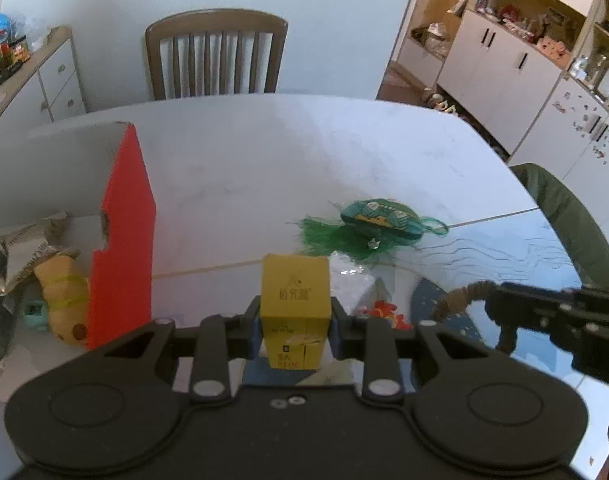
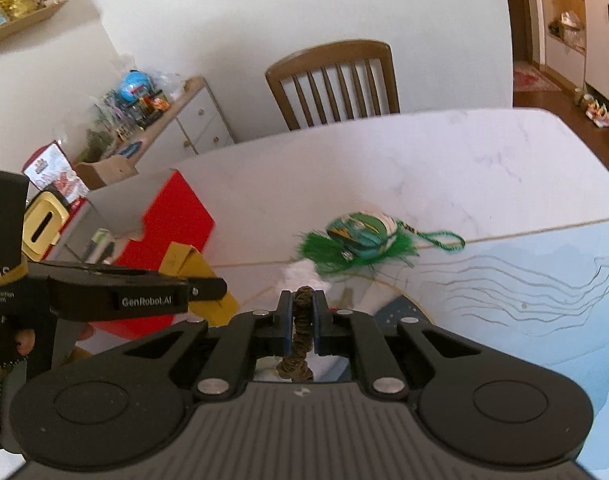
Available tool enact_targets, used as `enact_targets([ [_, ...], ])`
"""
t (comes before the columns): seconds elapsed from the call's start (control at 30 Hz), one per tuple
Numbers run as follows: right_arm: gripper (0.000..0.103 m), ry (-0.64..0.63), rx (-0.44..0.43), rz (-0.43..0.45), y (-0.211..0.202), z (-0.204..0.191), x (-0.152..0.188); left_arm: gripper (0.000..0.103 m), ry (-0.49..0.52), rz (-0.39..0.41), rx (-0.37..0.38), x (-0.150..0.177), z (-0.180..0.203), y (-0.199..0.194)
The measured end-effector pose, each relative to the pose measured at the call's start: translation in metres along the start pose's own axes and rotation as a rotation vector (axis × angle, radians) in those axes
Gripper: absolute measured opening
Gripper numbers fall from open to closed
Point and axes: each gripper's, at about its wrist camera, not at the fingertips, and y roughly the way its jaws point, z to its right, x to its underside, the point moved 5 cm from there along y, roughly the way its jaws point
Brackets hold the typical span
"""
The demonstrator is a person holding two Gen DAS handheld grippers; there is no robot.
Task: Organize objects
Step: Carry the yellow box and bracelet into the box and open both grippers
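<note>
My left gripper (image 1: 295, 320) is shut on a small yellow box (image 1: 296, 304) and holds it above the table, just right of the red cardboard box (image 1: 124, 240). The yellow box also shows in the right wrist view (image 2: 200, 276). My right gripper (image 2: 302, 312) is shut on a brown beaded string (image 2: 302, 324), also visible in the left wrist view (image 1: 460, 298). A green tasselled pendant (image 1: 378, 220) lies on the table ahead of both grippers; it also shows in the right wrist view (image 2: 360, 236).
The red box holds a yellow gourd-shaped toy (image 1: 64, 300) and crumpled paper (image 1: 28, 248). A wooden chair (image 1: 216, 54) stands behind the white table (image 1: 304, 148). A dark round item with red decoration (image 1: 384, 312) lies below the grippers. A green chair (image 1: 572, 216) is at the right.
</note>
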Motion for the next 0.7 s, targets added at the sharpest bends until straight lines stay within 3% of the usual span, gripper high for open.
enact_targets([
  [0.4,0.009,-0.009,-0.016,0.057,-0.033,-0.04,-0.012,0.029,0.011,0.03,0.065,0.006,-0.019,-0.059],
  [0.7,0.009,-0.029,-0.035,0.08,-0.032,-0.094,-0.022,0.029,-0.015,0.045,0.06,0.006,-0.067,-0.09],
])
